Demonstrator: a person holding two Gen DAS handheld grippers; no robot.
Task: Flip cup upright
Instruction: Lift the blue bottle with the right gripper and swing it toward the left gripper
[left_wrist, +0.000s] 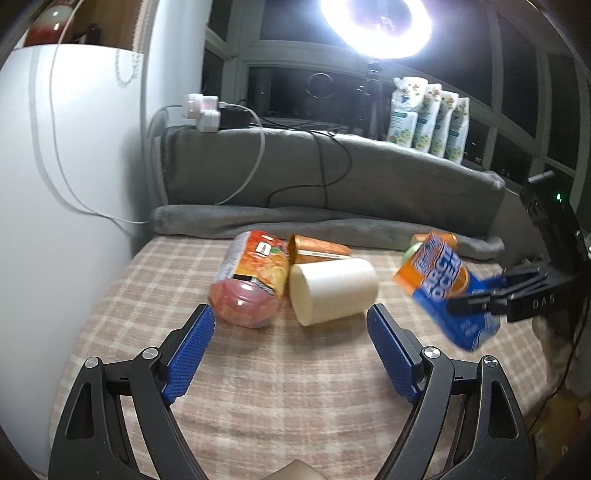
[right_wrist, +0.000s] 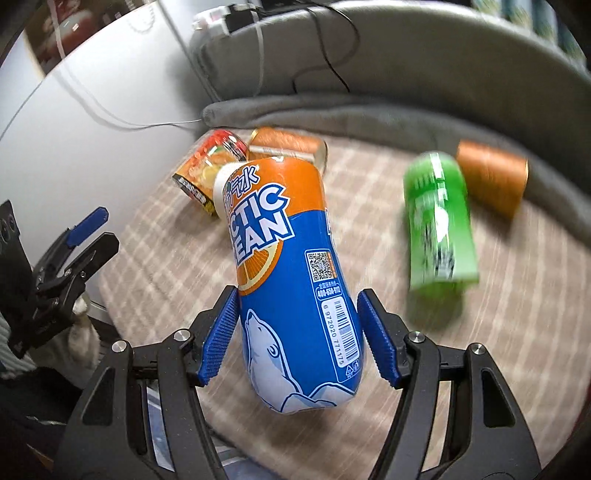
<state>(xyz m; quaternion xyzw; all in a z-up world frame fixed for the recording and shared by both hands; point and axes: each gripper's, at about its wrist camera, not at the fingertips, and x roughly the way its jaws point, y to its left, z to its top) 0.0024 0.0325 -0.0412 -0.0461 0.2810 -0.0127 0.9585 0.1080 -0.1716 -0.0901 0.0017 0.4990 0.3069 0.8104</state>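
1. Checked cloth (left_wrist: 258, 387): covers the table and carries every container, so each one that lies on its side rests where it can roll.
2. Grey blanket (left_wrist: 332, 221): bunched along the far edge of the cloth; judged to act as a stop against rolling.
3. Blue-and-orange cup (right_wrist: 291, 280): printed with a polar bear, it hangs tilted above the cloth, lifted clear, presumably partway through being turned onto its base. The motion blur suggests it is moving.
4. Cream cup (left_wrist: 332, 291): lies on its side near the middle of the cloth, one flat end facing the left wrist camera, touching or just beside the orange-labelled jar (left_wrist: 251, 280).
5. Green cup (right_wrist: 439, 225) and copper tin (right_wrist: 491, 177): both on their sides, near each other, not yet righted.
6. Right gripper (right_wrist: 295, 332): its blue pads close against the sides of the blue-and-orange cup and carry it.
7. Left gripper (left_wrist: 291, 350): jaws spread wide, holding nothing, aimed at the cream cup just ahead, touching neither cup nor jar.
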